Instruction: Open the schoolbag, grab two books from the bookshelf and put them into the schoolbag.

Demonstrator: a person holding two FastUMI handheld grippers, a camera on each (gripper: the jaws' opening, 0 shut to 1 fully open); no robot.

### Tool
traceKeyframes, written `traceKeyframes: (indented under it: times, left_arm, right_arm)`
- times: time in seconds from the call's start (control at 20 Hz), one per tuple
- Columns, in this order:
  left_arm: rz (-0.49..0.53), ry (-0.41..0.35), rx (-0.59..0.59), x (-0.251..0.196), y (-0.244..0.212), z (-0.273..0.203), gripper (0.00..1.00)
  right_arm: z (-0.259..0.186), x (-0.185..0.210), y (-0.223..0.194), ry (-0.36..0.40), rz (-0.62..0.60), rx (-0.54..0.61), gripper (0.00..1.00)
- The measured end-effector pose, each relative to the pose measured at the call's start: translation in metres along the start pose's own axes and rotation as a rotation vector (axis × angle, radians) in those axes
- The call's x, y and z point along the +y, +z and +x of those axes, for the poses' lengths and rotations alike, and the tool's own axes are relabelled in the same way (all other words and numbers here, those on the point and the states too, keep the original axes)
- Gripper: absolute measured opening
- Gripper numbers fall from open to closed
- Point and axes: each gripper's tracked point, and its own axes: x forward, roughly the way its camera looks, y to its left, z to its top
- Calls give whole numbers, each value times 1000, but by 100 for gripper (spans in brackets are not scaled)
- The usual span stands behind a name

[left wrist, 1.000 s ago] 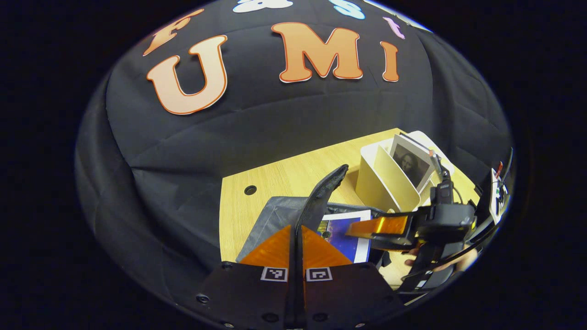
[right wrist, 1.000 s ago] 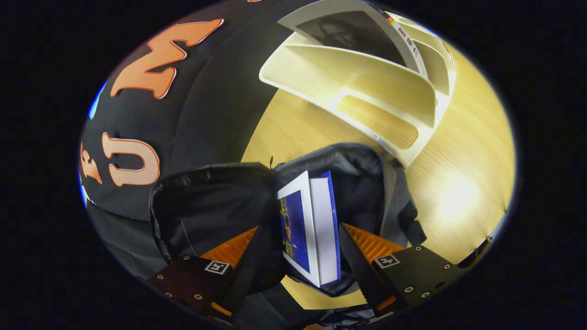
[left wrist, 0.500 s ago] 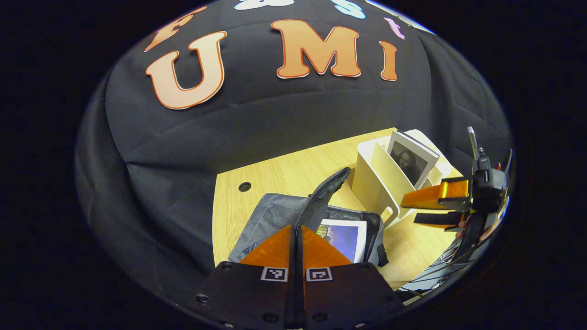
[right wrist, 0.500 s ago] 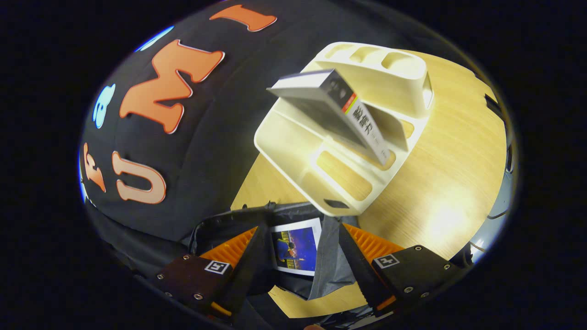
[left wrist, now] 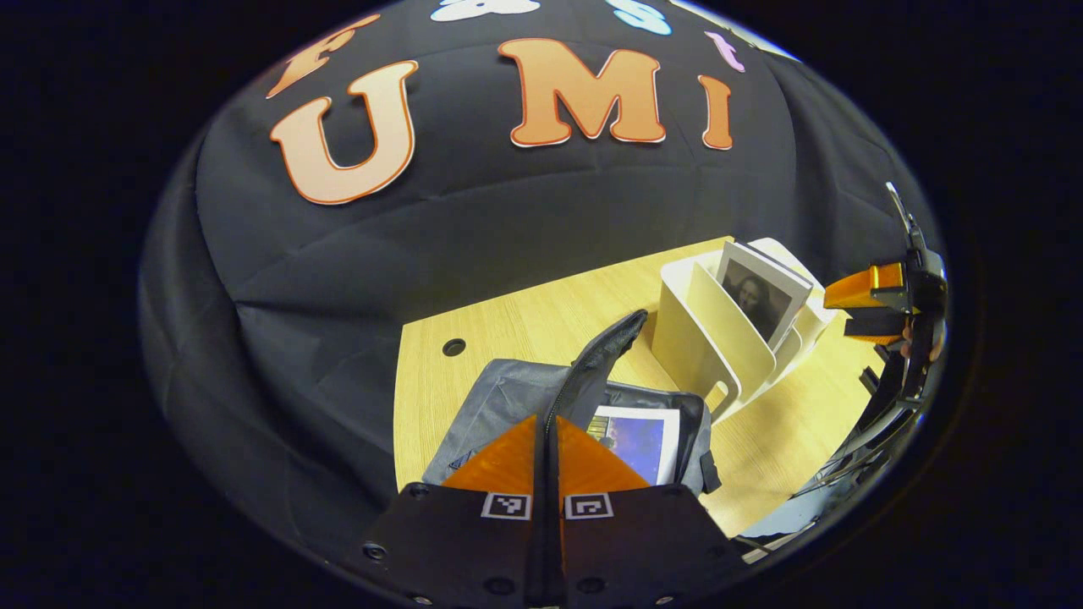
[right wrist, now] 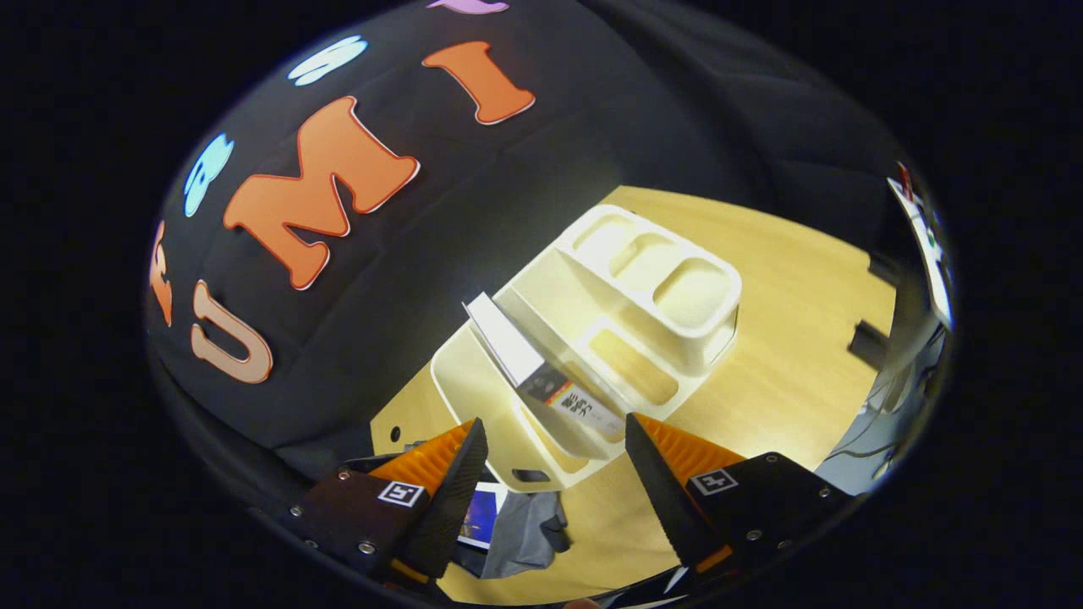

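My left gripper (left wrist: 547, 419) is shut on the black flap (left wrist: 605, 351) of the grey schoolbag (left wrist: 495, 402) and holds it up. A blue book (left wrist: 639, 440) lies inside the open bag. To its right stands the white bookshelf (left wrist: 706, 355), with a portrait-cover book (left wrist: 761, 296) leaning in a slot. My right gripper (left wrist: 850, 311) hangs open at the far right, above the shelf. In the right gripper view the open right gripper (right wrist: 554, 423) looks down on the bookshelf (right wrist: 668, 338). The book (right wrist: 541, 372) leans there, spine towards me. The blue book (right wrist: 482, 518) and bag (right wrist: 529, 533) are below.
The wooden table (left wrist: 508, 326) has a round hole (left wrist: 454, 347) near its back left corner. The shelf's rear tray has three hollow compartments (right wrist: 651, 266). Cables (left wrist: 846, 474) hang off the table's right edge. Black cloth wall stands close behind.
My right gripper has drawn up and away from the bag, leaving the blue book inside, and now hovers over the bookshelf. The left gripper still holds the flap in place.
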Motion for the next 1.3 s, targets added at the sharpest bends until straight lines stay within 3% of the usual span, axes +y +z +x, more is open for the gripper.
traceKeyframes:
  times: [0.4,0.5,0.9,1.05,1.2,1.25,1.3]
  left_arm:
    - [50,2,11,-13,-6,4,0]
    - [29,-2,17,-15,-8,4,1]
    - [-8,10,44,-13,-15,14,1]
    - [-15,17,58,-9,-19,19,1]
    - [-28,16,69,-9,-21,22,1]
    - [-27,12,69,-10,-22,20,1]
    - [-29,11,67,-10,-22,21,1]
  right_arm:
    - [24,50,56,5,-428,108,98]
    - [50,65,77,-21,-512,117,98]
    - [124,57,51,-108,-594,329,98]
    - [136,52,44,-126,-594,342,95]
    - [143,45,36,-134,-594,360,60]
    - [142,46,38,-135,-594,346,38]
    - [143,46,40,-144,-595,337,35]
